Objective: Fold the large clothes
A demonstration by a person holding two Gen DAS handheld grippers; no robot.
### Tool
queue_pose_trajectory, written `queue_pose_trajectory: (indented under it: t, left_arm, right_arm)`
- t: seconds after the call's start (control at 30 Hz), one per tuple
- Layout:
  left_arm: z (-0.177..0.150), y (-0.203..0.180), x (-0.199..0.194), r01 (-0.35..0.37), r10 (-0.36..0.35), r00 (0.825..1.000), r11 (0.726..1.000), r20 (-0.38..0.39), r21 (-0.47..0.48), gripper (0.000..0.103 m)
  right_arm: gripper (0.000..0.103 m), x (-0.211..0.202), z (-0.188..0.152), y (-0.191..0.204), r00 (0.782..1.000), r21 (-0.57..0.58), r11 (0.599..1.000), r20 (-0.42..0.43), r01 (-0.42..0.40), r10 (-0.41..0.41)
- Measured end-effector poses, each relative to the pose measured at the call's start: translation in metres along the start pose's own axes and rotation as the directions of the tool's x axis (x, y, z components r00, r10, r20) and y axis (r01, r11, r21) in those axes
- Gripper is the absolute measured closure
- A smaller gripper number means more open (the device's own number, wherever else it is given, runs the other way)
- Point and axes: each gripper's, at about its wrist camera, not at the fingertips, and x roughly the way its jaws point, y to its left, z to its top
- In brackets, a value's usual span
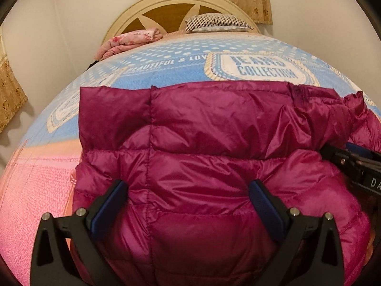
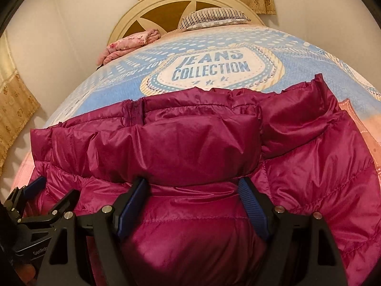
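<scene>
A magenta quilted down jacket [image 1: 202, 143] lies spread on the bed, its far edge toward the headboard. In the right wrist view the jacket [image 2: 202, 147] shows a puffy hood or collar fold on top. My left gripper [image 1: 188, 188] is open, its blue-padded fingers wide apart just over the jacket's near part. My right gripper [image 2: 191, 186] is open too, fingers apart over the jacket below the hood fold. The right gripper also shows at the right edge of the left wrist view [image 1: 357, 164], and the left gripper shows at the lower left of the right wrist view [image 2: 35, 202].
The bed cover [image 1: 166, 71] is blue and pink with "JEANS COLLECTION" print [image 2: 212, 68]. A folded pink floral blanket [image 1: 128, 40] and a striped pillow [image 1: 216, 22] lie by the cream headboard [image 1: 166, 0]. Curtains [image 1: 12, 90] hang at left and behind.
</scene>
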Motion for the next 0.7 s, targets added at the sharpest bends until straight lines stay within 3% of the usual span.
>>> queue_pose_trajectory:
  t: [0.53,0.7]
  left_arm:
    - [0.004,0.001,0.004,0.002,-0.002,0.999,1.000,-0.043,0.004,0.000]
    - [0.016,0.015,-0.012,0.026,-0.030,0.999,0.997,-0.042,-0.077,0.000]
  right_arm:
    - [0.023,0.005,-0.003,0.007,0.998,-0.042,0.998,-0.027,0.054,-0.055]
    - [0.023,0.005,-0.004,0.007,0.998,-0.044,0.997,-0.022,0.056,-0.057]
